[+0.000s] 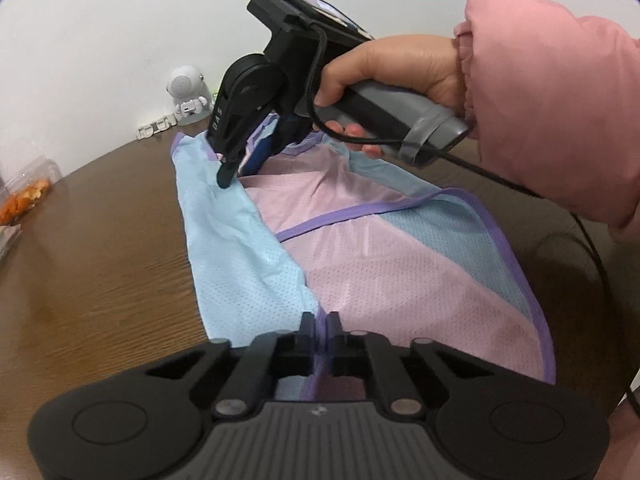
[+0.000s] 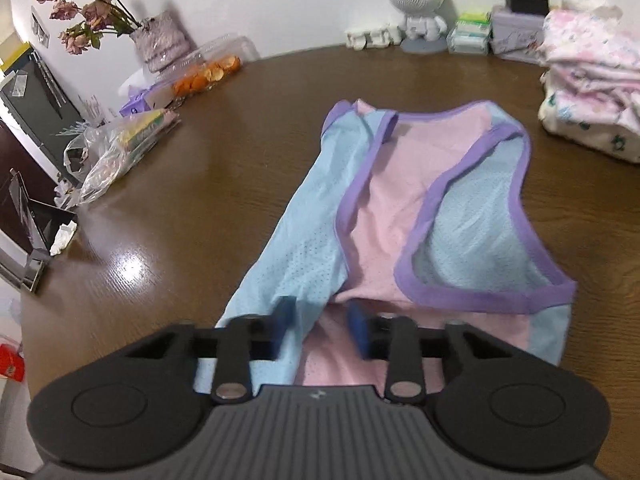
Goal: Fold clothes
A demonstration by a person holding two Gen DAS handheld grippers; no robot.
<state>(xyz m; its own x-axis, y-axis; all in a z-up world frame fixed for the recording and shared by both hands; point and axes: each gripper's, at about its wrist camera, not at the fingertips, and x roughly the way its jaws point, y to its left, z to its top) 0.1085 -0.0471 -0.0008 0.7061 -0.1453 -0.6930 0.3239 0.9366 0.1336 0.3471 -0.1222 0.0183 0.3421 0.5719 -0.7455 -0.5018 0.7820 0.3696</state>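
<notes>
A sleeveless mesh vest [image 1: 360, 280] in light blue and pink with purple trim lies on the brown wooden table [image 1: 100, 260]. At the near end, my left gripper [image 1: 322, 328] is shut on the vest's purple edge. A hand [image 1: 400, 68] in a pink sleeve holds my right gripper [image 1: 240, 172] at the far end, tilted down onto the cloth. In the right wrist view the vest [image 2: 380, 200] runs away from me. A raised fold of it fills the gap between the blue pads [image 2: 286, 320] of the right gripper [image 2: 322, 320], which press on it.
A stack of folded clothes [image 2: 588, 80] sits at the right of the table. A white robot figurine [image 2: 420, 4], small boxes [image 2: 472, 34] and a vase of dried roses [image 2: 160, 40] stand along the wall. An orange-peel tray [image 2: 208, 72] and plastic bag [image 2: 120, 148] lie left.
</notes>
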